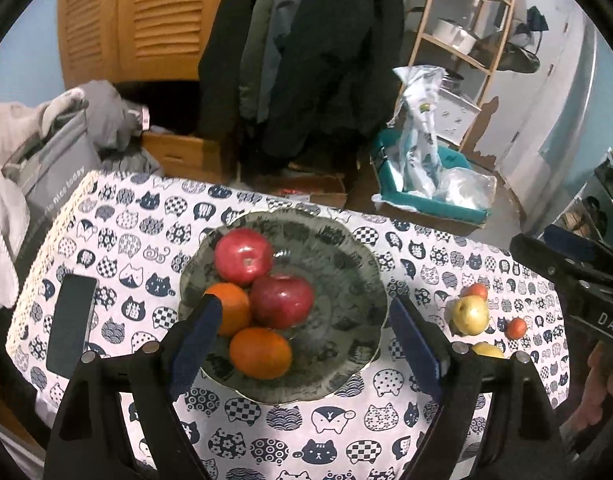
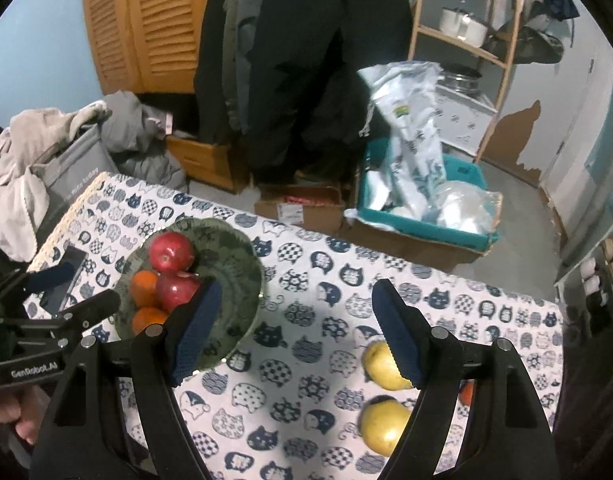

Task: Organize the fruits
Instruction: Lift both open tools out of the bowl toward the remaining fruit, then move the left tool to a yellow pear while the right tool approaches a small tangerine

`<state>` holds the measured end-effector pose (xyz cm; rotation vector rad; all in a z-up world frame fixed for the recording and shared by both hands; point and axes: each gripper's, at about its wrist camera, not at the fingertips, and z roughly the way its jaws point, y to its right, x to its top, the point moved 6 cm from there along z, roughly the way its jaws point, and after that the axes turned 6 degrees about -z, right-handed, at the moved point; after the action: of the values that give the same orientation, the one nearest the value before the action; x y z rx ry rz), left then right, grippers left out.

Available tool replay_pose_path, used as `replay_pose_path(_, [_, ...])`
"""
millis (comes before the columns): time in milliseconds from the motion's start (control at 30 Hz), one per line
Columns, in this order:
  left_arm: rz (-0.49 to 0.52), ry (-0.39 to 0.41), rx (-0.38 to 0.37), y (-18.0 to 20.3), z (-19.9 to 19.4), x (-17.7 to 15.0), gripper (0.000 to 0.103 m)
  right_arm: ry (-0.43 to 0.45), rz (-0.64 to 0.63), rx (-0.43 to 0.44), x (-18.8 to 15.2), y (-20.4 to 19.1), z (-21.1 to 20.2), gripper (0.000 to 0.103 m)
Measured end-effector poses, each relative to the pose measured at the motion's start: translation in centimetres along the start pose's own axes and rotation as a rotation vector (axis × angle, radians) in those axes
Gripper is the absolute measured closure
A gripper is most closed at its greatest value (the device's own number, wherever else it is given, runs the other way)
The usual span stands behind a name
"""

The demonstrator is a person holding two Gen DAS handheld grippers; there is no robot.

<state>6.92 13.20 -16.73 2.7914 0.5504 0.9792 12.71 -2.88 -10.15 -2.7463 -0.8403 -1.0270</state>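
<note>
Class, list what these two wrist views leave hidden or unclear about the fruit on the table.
- Left wrist view: a yellow fruit is mostly hidden behind the left gripper.
- Right wrist view: a small orange-red fruit is mostly hidden behind the right gripper.
- Right wrist view: the nearer yellow pear is partly covered by that gripper's finger.

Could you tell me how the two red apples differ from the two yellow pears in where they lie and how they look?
The red apples sit in the green plate, touching each other and the oranges; the yellow pears lie on the bare cat-print tablecloth, outside the plate. The apples are dark red and glossy; the pears are pale yellow. All four are whole and unheld.
</note>
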Motion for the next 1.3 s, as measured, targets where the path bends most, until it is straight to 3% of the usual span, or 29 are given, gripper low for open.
replay_pose_path(567, [0.052,0.068,-0.055,5.4,-3.2,1.2,0.016,0.066,0.04,-0.073,-2.7,5.9,-6.1,0.025])
replay_pose_path(767, [0.099,0.064,-0.085,8.7,-3.0,1.0,0.016,0.069,0.081,-0.16,-4.7,9.7,-7.7,0.025])
replay_pose_path(1300, [0.218,0.004,-0.119,17.0,-0.2,-0.9,0.016,0.004,0.244,-0.22,-10.6,18.0,-7.6,0.025])
